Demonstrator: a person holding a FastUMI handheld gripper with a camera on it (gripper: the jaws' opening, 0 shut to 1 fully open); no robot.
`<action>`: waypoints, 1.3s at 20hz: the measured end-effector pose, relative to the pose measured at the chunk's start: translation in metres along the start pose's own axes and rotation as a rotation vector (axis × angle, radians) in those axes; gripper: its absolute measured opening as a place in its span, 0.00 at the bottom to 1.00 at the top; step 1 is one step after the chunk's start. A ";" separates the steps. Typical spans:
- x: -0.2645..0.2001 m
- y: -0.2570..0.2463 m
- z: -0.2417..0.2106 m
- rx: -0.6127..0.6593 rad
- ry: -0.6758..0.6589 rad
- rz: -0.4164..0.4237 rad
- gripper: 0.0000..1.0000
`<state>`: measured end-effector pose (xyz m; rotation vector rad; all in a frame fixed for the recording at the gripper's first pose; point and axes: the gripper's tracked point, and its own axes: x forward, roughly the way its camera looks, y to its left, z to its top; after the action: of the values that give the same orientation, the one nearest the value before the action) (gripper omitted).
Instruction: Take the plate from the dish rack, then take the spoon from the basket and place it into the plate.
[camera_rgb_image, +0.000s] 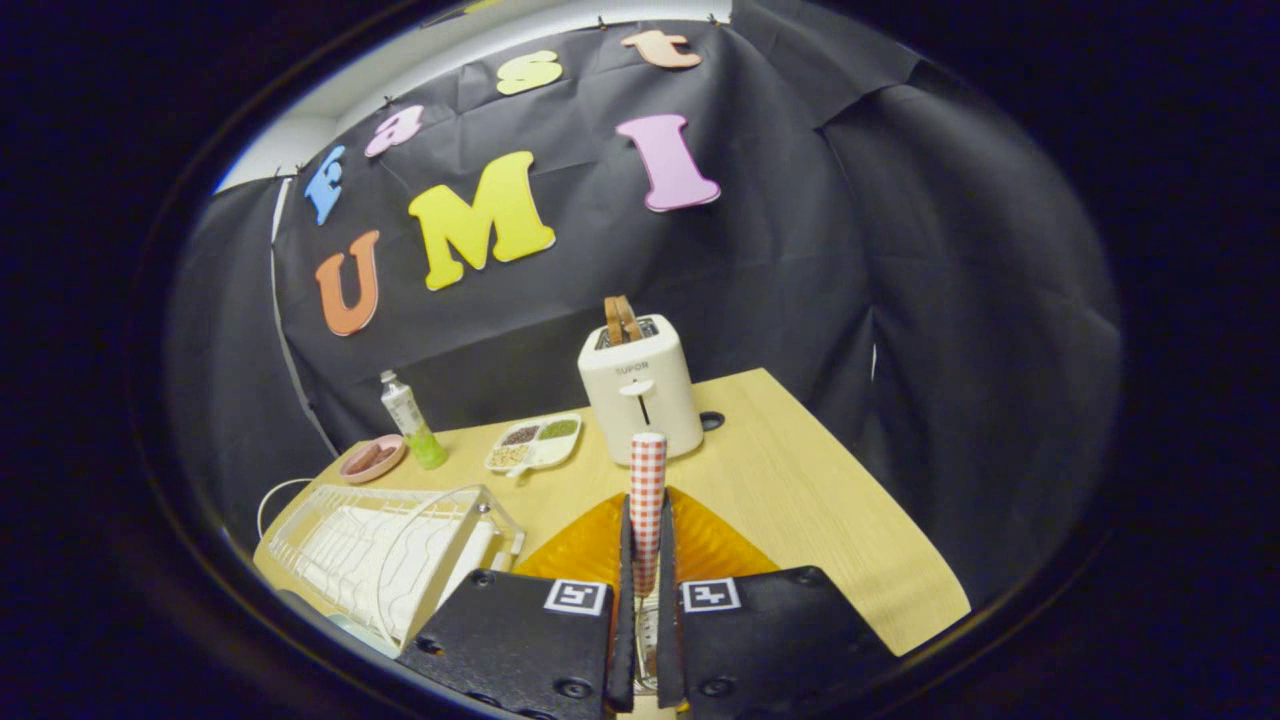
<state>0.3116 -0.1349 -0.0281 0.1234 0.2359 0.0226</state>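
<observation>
Gripper view shows the tool (646, 575) closed on the spoon (647, 500), both fingers pressing its red-checked handle, which stands upright between them. Just under and behind the spoon lies the orange plate (710, 545) on the wooden desk (800, 480). Beside the fingers sits the white dish rack (385, 555). Beyond the spoon stands a toaster (640, 390), with a divided tray (535, 443), a bottle (412, 420) and a pink dish (372, 458) farther along.
</observation>
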 end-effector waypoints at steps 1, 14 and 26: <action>-0.006 0.001 0.006 -0.018 -0.023 -0.013 0.14; -0.178 0.115 0.067 -0.187 -0.320 -0.055 0.14; -0.232 0.311 -0.064 -0.272 -0.261 0.144 0.14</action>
<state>0.0687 0.1724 0.0021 -0.1281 -0.0385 0.1804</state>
